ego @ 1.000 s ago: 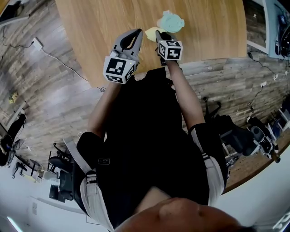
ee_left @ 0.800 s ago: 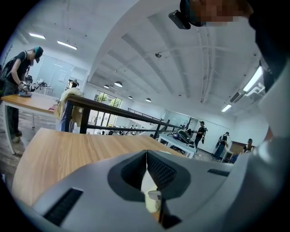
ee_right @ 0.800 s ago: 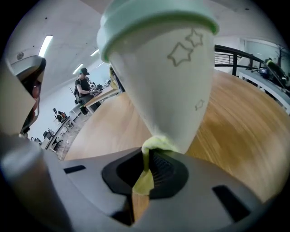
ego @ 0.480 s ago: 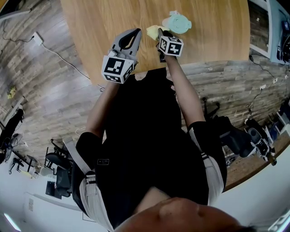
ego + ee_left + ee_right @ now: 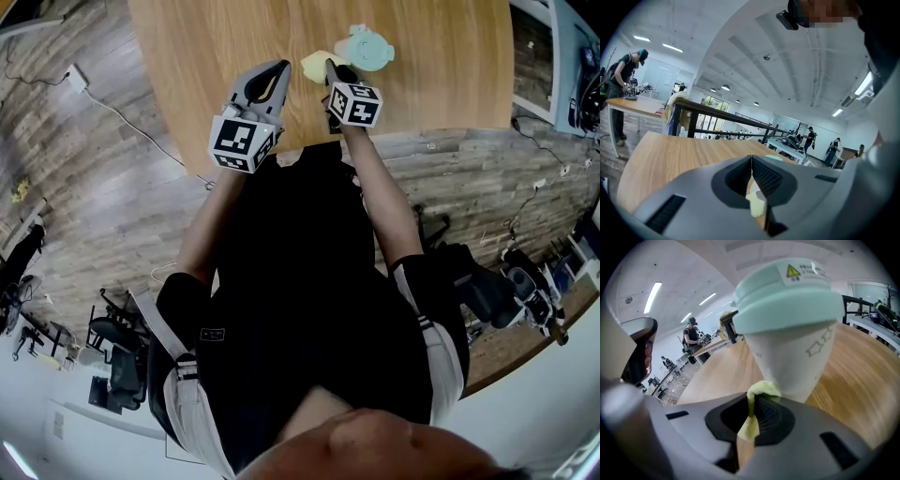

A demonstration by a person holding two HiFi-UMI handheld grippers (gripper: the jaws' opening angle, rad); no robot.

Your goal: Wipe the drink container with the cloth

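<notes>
On wood-grain counter [image 5: 216, 56], 12 o'clock: tapered white drink container [image 5: 792, 362], mint lid [image 5: 787, 291]. Right gripper [image 5: 751, 401] fingers pinch crumpled yellow cloth [image 5: 751, 423]; left gripper [image 5: 752, 159] fingers closed, empty.

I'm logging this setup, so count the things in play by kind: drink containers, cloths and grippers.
drink container: 1
cloth: 1
grippers: 2, the left gripper with jaws together, the right gripper with jaws shut on the cloth
Total: 4

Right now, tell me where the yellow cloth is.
The yellow cloth is pinched in the right gripper, held against the lower wall of the mint-lidded white cup, just left of it in the head view.
</notes>
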